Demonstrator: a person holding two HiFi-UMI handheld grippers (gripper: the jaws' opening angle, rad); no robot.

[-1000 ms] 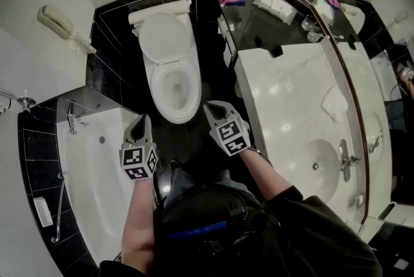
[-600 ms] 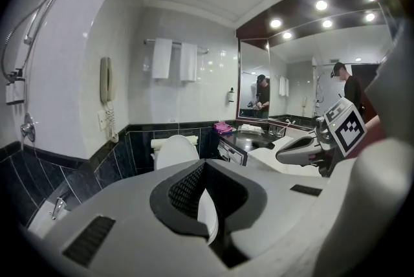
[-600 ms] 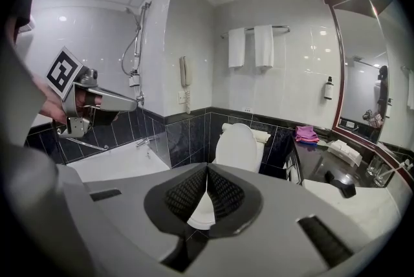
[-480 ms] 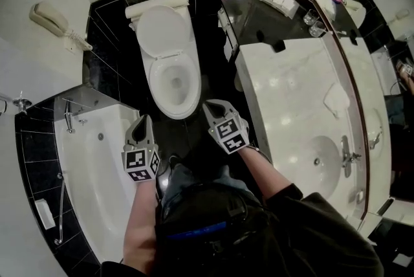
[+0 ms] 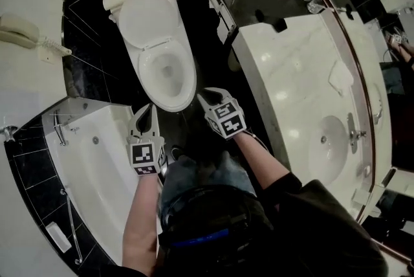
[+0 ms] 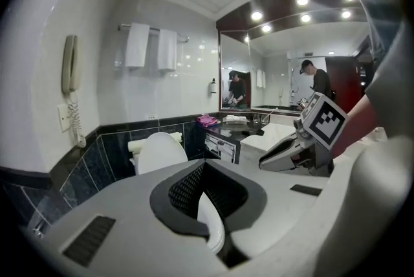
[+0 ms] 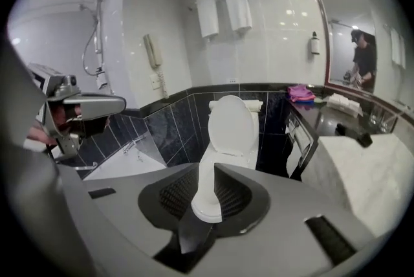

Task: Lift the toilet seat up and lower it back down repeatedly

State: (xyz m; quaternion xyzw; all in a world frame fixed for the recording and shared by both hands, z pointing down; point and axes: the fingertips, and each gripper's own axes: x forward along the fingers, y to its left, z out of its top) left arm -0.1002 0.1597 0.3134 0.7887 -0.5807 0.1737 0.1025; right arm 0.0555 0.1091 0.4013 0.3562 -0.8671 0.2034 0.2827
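One toilet seat (image 5: 150,20) beyond left gripper (image 5: 147,112)

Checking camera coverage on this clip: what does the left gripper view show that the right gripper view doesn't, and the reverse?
Only the left gripper view: the right hand-held gripper, its jaws opening and holding nothing. Only the right gripper view: the left hand-held gripper, the bathtub and the shower hose. Both: the toilet with its lid up, two towels on the rail, the wall phone and the pink cloth.
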